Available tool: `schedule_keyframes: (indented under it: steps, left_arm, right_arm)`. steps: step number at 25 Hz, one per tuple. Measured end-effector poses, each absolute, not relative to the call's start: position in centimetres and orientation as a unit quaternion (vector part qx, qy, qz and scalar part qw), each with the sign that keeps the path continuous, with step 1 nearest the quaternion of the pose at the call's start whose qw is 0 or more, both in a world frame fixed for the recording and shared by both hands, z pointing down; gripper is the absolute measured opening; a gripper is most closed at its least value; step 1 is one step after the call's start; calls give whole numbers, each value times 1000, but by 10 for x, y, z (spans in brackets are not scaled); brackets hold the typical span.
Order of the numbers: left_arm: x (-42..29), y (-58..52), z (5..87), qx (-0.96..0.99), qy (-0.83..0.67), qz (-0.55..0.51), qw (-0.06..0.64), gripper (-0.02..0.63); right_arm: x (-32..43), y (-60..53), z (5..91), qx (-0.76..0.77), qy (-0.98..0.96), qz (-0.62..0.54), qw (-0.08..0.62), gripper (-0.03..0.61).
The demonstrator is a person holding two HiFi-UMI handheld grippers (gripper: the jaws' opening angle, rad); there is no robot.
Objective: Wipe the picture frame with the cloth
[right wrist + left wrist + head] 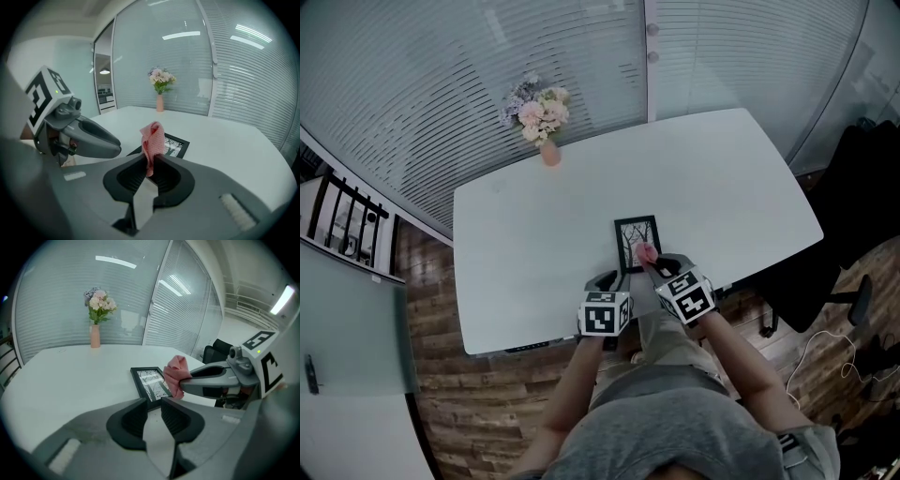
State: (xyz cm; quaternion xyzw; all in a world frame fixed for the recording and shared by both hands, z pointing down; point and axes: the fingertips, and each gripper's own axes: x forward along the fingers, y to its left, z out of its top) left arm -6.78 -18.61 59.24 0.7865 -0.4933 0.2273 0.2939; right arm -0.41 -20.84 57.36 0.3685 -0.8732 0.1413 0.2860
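Cloth (153, 138) in hand, the work looks to be at the point of bringing it to the glass. The right gripper (150, 164) has its jaws drawn narrow on the lower end of the pink rag, whose bunched top stands up above them. The picture frame (637, 242) lies flat on the white table (534, 234), close to the near edge. The cloth hangs over its near right corner and seems lifted just clear of it, though contact is hard to rule out. The left gripper (152, 406) has its jaws apart with only bare tabletop between them, just beside the frame's near left corner. The next move probably calls for lowering the rag onto the glass and sweeping across. The light frame may slide unless the free gripper steadies it.
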Motion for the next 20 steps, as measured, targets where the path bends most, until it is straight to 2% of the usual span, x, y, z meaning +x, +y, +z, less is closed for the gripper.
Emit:
schedule_keyframes:
  steps: [6, 13, 20]
  left_arm:
    - [-75, -162, 574, 786, -511, 207, 281, 29]
    - [-77, -132, 561, 789, -514, 194, 275, 2]
    - [-80, -107, 552, 790, -517, 186, 271, 2]
  right_arm:
    - [-5, -179, 553, 382, -877, 145, 253, 43]
    - [-6, -148, 535, 393, -879, 154, 223, 42]
    - [-11, -122, 525, 393, -882, 157, 206, 42]
